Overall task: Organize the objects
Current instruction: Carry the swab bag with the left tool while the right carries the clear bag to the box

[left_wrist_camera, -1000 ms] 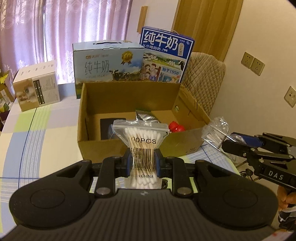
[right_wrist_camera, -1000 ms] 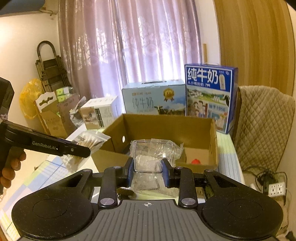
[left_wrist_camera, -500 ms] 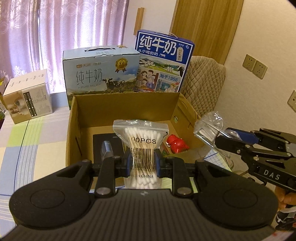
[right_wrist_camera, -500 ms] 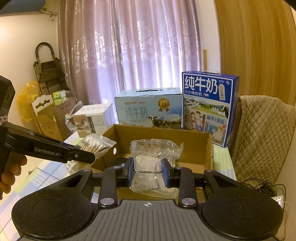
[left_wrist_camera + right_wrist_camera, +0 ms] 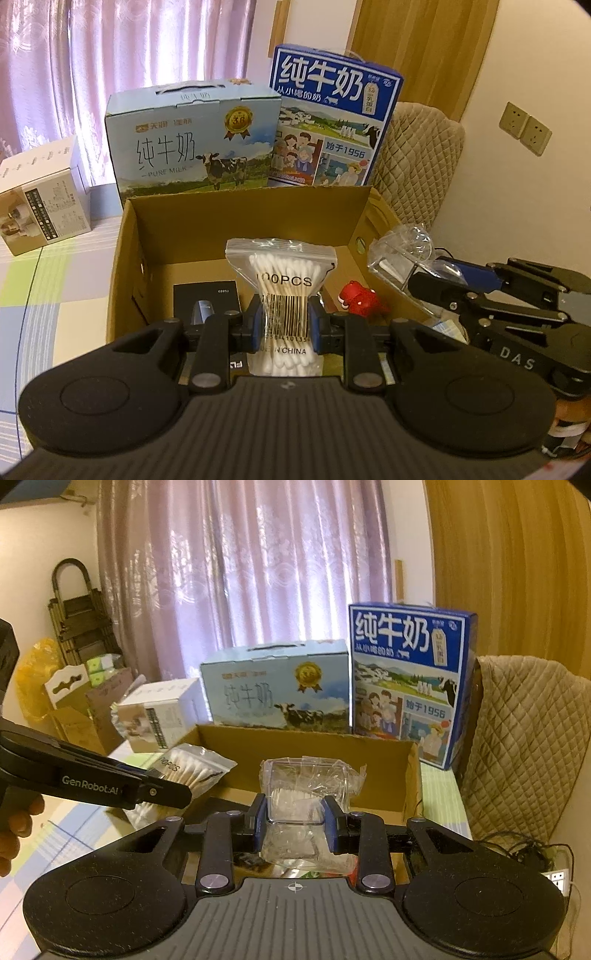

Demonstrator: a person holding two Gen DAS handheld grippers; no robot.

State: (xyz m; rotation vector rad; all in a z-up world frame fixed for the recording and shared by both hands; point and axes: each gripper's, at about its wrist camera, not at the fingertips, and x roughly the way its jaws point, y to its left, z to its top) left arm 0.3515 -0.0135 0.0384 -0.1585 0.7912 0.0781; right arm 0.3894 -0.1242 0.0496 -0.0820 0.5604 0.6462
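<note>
The step in hand looks like dropping two held items into the open cardboard box point(image 5: 243, 221). The box sits on the table with its open top up, and both loads hang at or above its near rim. To do it well, each should be carried past the near wall and lowered toward bare floor before letting go. The box floor already holds a black packet point(image 5: 207, 295) at near left and a small red toy point(image 5: 356, 297) toward the right, so the middle is the freest spot.

The left gripper point(image 5: 284, 325) is clamped tight on a zip bag of cotton swabs point(image 5: 284, 280), gripped low across its barcode so most of the bag stands upright above the pads. It is soft and may flop on release. The right gripper point(image 5: 294, 821) is closed on a clear plastic box in a crinkled wrapper point(image 5: 308, 786). This one is rigid but slippery, and sits over the box's right side.

The table wears a checked cloth point(image 5: 55, 280) in pale blue, green and cream. Behind the box stand two milk cartons point(image 5: 192, 136) and, far left, a white carton point(image 5: 40, 195). Lilac curtains point(image 5: 240, 572) cover the window beyond, and a quilted chair point(image 5: 528, 731) stands at right.
</note>
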